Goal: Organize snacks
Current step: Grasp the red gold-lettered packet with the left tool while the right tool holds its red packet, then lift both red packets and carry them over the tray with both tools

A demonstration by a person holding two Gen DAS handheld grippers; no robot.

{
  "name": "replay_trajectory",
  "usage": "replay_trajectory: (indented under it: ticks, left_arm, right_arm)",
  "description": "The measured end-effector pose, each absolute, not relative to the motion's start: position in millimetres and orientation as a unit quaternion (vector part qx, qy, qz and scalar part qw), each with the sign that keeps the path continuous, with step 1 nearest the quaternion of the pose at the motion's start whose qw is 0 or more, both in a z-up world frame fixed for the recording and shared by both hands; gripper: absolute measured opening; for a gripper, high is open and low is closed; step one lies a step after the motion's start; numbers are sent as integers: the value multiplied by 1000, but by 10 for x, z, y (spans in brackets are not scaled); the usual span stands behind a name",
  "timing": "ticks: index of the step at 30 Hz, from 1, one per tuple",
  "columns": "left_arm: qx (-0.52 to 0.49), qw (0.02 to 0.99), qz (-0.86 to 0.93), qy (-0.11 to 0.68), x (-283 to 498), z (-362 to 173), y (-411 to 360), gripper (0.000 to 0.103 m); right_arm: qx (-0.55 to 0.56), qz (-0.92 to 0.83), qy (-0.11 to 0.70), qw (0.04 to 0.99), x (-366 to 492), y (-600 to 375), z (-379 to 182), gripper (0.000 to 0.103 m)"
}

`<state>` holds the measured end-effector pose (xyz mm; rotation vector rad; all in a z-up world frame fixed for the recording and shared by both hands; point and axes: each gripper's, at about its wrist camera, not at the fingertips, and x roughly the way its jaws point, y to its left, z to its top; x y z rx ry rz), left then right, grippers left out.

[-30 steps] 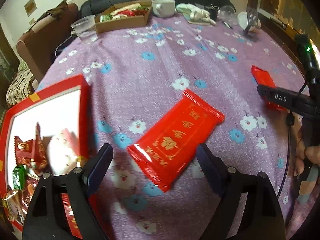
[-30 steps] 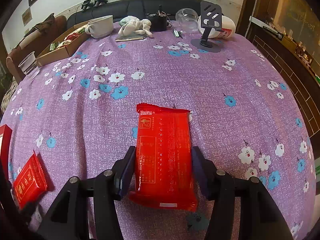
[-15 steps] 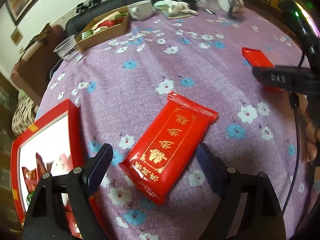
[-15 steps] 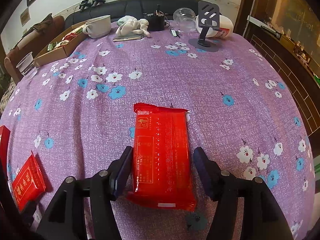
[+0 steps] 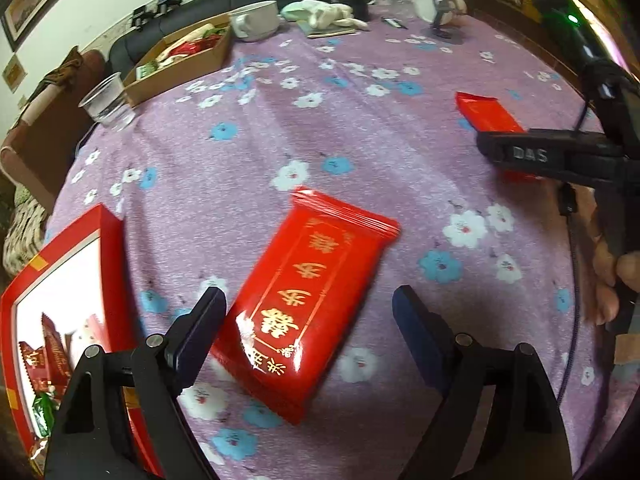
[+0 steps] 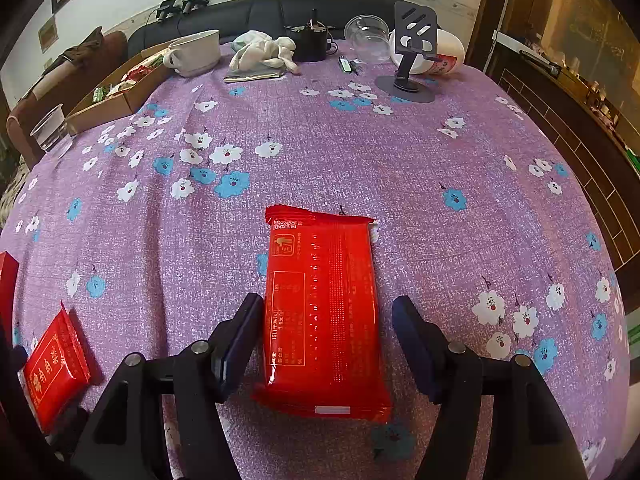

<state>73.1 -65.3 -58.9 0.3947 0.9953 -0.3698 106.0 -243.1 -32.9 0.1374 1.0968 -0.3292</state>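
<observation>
left gripper (image 5: 308, 320): jaws spread, astride the near end of a red gold-lettered snack packet (image 5: 306, 304) lying diagonally at frame centre on the purple floral tablecloth (image 5: 360, 128). red-rimmed box (image 5: 60, 292) with snacks at lower left. right gripper (image 6: 326, 338): jaws spread, flanking a red snack packet with printed back (image 6: 324, 312) at lower centre; left finger (image 6: 240, 340) just beside it. cardboard box (image 6: 120, 92) at upper left.

red box (image 5: 110, 240) — cut by left edge | far packet (image 5: 486, 114) — partly behind right gripper (image 5: 516, 154)
</observation>
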Motion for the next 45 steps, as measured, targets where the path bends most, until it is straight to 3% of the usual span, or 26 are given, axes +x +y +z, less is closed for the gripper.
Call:
replay_trajectory:
  ticks: [4, 6, 8, 10, 12, 24, 37, 45]
  left_arm:
    - [176, 842, -190, 474, 691, -585, -690, 80]
    - [163, 840, -202, 477, 677, -576, -689, 66]
    - [148, 839, -212, 479, 673, -575, -688, 58]
    - [152, 842, -212, 473, 658, -576, -710, 57]
    - [149, 843, -214, 470, 643, -570, -714, 51]
    - [126, 848, -212, 470, 631, -558, -611, 48]
    - [99, 863, -194, 457, 536, -389, -417, 48]
    - [118, 852, -182, 476, 588, -543, -453, 51]
  right_arm:
    - [63, -150, 519, 839, 1058, -2407, -323, 64]
    - [61, -145, 518, 841, 1058, -2387, -318, 59]
    - [59, -140, 517, 842, 1060, -2363, -310, 54]
    - [55, -139, 517, 843, 1060, -2338, -305, 51]
    - [55, -137, 516, 844, 1062, -2329, -302, 49]
    - [97, -111, 512, 846, 1052, -2347, -276, 49]
    - [240, 13, 508, 827, 1047, -2355, -271, 48]
    - [235, 7, 513, 825, 1047, -2312, -301, 47]
